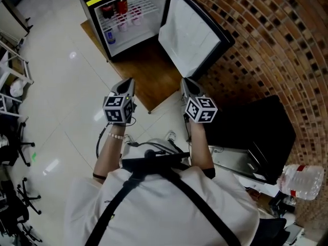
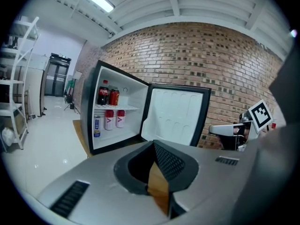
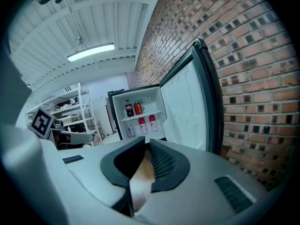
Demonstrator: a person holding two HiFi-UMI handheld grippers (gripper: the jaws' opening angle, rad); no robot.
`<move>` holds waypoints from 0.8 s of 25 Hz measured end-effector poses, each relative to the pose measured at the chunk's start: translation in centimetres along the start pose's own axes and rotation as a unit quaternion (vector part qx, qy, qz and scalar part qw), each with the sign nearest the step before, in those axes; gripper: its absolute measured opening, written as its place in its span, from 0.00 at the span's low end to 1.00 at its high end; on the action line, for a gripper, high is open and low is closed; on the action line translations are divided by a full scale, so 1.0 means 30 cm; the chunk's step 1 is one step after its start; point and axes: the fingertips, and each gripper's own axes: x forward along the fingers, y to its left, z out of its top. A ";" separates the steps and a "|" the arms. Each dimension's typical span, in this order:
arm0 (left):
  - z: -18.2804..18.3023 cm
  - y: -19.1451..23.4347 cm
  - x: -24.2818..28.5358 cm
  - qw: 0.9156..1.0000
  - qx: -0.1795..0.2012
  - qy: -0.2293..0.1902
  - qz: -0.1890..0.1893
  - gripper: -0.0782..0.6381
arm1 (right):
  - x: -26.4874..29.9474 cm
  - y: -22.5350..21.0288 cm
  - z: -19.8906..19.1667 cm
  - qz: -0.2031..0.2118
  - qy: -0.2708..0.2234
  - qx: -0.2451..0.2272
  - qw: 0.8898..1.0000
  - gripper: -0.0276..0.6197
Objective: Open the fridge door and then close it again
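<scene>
Item: fridge (image 1: 154, 4), upper centre of the head view, on a wooden board (image 1: 148, 81) beside the brick wall (image 1: 266, 40).
Door (image 1: 187, 35): swung wide open to the right.
Contents: drink bottles and cans (image 1: 121, 6) on the shelf.
My left gripper (image 1: 124, 88): fingers pressed together, empty.
My right gripper (image 1: 188, 85): fingers parted a crack, nothing between.
Both are short of the fridge and apart from the door.

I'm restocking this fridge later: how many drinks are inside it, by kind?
Cola bottle: 1
Red can: 1
White bottles: 2
Blue can: 1
Total: 5
</scene>
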 end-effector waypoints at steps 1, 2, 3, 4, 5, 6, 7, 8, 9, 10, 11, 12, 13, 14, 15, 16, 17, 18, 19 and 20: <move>-0.005 -0.009 0.006 1.000 0.000 0.001 -0.001 0.11 | -0.006 -0.010 -0.001 -0.001 0.000 0.000 1.000 0.13; -0.006 -0.018 0.012 1.000 -0.001 0.001 -0.001 0.11 | -0.010 -0.022 -0.003 -0.002 0.001 0.000 1.000 0.13; -0.005 -0.025 0.017 1.000 -0.003 0.000 0.000 0.11 | -0.014 -0.035 -0.006 -0.003 0.002 0.000 1.000 0.13; -0.008 -0.031 0.022 1.000 -0.005 0.000 0.000 0.11 | -0.018 -0.049 -0.011 -0.002 0.004 0.000 1.000 0.15; -0.015 -0.037 0.027 1.000 -0.008 0.003 -0.001 0.11 | -0.022 -0.066 -0.019 -0.001 0.006 0.000 1.000 0.18; -0.022 -0.043 0.032 1.000 -0.009 0.005 -0.002 0.11 | -0.029 -0.086 -0.030 0.001 0.010 0.000 1.000 0.23; -0.028 -0.049 0.037 1.000 -0.010 0.008 -0.003 0.11 | -0.036 -0.109 -0.043 0.002 0.015 -0.001 1.000 0.27; -0.033 -0.056 0.040 1.000 -0.010 0.009 -0.003 0.11 | -0.045 -0.135 -0.058 0.002 0.021 -0.004 1.000 0.33; -0.035 -0.062 0.043 1.000 -0.010 0.010 -0.004 0.11 | -0.053 -0.164 -0.073 0.002 0.028 -0.010 1.000 0.38; -0.036 -0.066 0.045 1.000 -0.011 0.010 -0.003 0.11 | -0.059 -0.196 -0.088 0.000 0.033 -0.016 0.999 0.42; -0.036 -0.069 0.046 1.000 -0.014 0.010 -0.002 0.11 | -0.064 -0.228 -0.102 -0.001 0.037 -0.024 0.999 0.46; -0.036 -0.071 0.048 1.000 -0.018 0.010 0.000 0.11 | -0.066 -0.262 -0.116 -0.001 0.041 -0.029 0.999 0.49; -0.037 -0.073 0.051 1.000 -0.021 0.010 0.002 0.11 | -0.066 -0.296 -0.129 0.001 0.045 -0.033 0.998 0.52; -0.041 -0.075 0.055 1.000 -0.024 0.010 0.004 0.11 | -0.063 -0.330 -0.141 0.002 0.050 -0.035 0.998 0.56; -0.047 -0.077 0.059 1.000 -0.025 0.011 0.006 0.11 | -0.059 -0.362 -0.150 0.004 0.055 -0.040 0.998 0.58; -0.056 -0.079 0.064 1.000 -0.026 0.013 0.008 0.11 | -0.051 -0.391 -0.157 0.006 0.059 -0.047 0.997 0.59; -0.066 -0.083 0.069 0.999 -0.026 0.016 0.009 0.11 | -0.040 -0.418 -0.161 0.009 0.064 -0.054 0.996 0.59; -0.078 -0.089 0.076 0.999 -0.026 0.020 0.009 0.11 | -0.028 -0.441 -0.163 0.013 0.067 -0.060 0.996 0.59; -0.091 -0.097 0.086 0.999 -0.026 0.024 0.008 0.11 | -0.015 -0.462 -0.166 0.018 0.070 -0.064 0.995 0.59; -0.108 -0.107 0.098 0.999 -0.026 0.030 0.008 0.11 | -0.002 -0.482 -0.169 0.022 0.073 -0.067 0.995 0.59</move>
